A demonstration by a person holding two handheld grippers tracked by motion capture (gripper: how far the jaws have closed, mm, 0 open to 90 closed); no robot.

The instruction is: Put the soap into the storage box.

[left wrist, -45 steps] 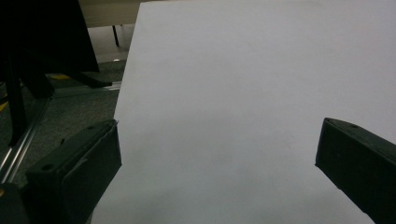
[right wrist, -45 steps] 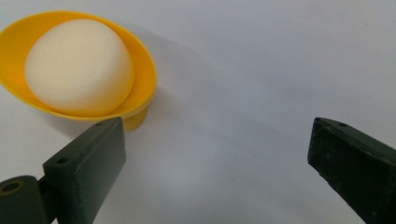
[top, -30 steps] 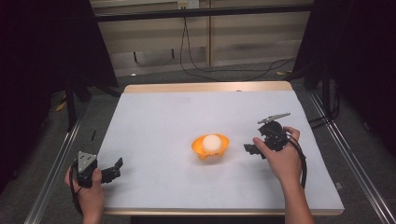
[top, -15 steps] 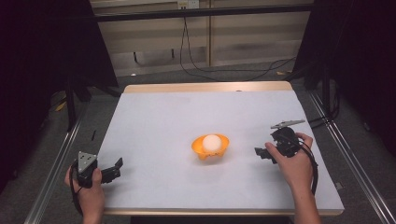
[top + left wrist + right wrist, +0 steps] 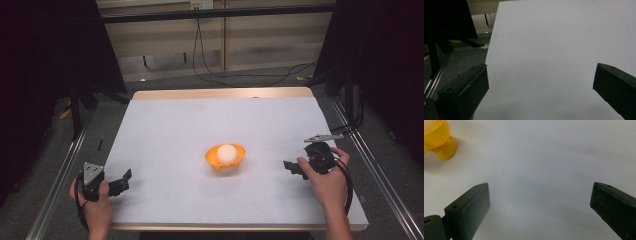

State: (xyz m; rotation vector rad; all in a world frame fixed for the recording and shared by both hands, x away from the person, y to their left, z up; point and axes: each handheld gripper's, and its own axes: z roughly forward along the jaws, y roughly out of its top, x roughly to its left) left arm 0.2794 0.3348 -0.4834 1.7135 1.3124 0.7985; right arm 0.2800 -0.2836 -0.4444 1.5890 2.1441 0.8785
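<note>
An orange bowl point(image 5: 225, 159) stands near the middle of the white table, and a white ball point(image 5: 227, 151) rests inside it. My right gripper point(image 5: 294, 168) is held low over the table to the right of the bowl, apart from it, jaws pointing toward it. In the right gripper view its jaws point(image 5: 540, 186) stand wide apart with nothing between them, and the bowl point(image 5: 437, 137) shows at the top left. My left gripper point(image 5: 121, 182) sits at the near left corner of the table. It is open point(image 5: 540, 67) over bare white surface.
The white sheet point(image 5: 200, 125) covers the table, with a wooden strip point(image 5: 220, 93) along the far edge. Metal rails point(image 5: 60, 180) run along both sides. Black cables point(image 5: 240, 75) lie on the floor behind the table. Dark curtains flank the area.
My right gripper has moved right and toward the near edge, farther from the bowl. The left gripper, bowl and ball have stayed put.
</note>
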